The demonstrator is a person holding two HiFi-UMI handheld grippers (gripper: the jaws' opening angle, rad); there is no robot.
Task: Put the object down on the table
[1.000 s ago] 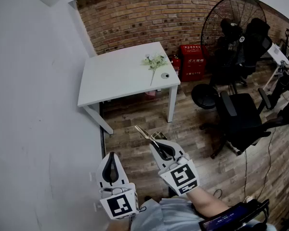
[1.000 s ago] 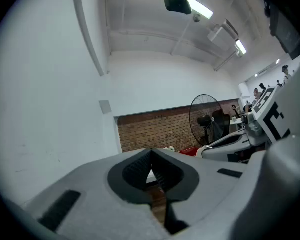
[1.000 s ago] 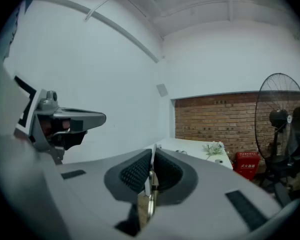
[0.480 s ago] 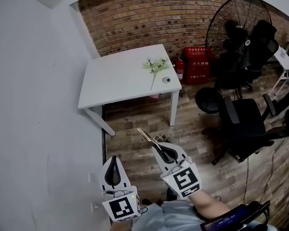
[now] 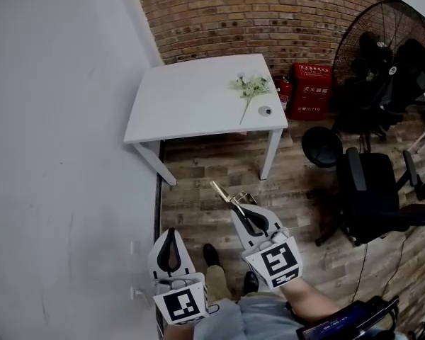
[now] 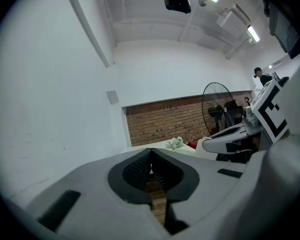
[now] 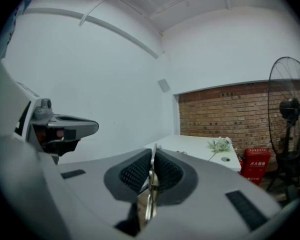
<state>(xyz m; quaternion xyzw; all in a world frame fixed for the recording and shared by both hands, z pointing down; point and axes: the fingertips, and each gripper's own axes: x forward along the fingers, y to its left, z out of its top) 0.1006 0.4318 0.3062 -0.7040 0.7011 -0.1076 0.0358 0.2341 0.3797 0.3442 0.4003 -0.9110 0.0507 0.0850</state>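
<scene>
My right gripper (image 5: 238, 206) is shut on a thin, flat metal tool (image 5: 222, 193) whose brassy end sticks out past the jaws toward the white table (image 5: 191, 98). In the right gripper view the metal tool (image 7: 151, 181) stands on edge, pinched between the ribbed pads (image 7: 134, 173). My left gripper (image 5: 170, 234) hangs lower left, shut, with nothing between its jaws (image 6: 151, 170). Both grippers are over the wooden floor, well short of the table. A sprig of white artificial flowers (image 5: 252, 86) and a small round object (image 5: 265, 110) lie near the table's right edge.
A white wall (image 5: 64, 154) runs along the left. Behind the table is a brick wall with red fire-extinguisher boxes (image 5: 313, 89). A large floor fan (image 5: 382, 41) and black office chairs (image 5: 372, 197) stand at the right. The person's shoes (image 5: 211, 255) show below.
The view has shifted forward toward the table, which now sits further right in the frame. The person's shoes have come into sight. Both grippers keep their pose and the right one keeps its hold.
</scene>
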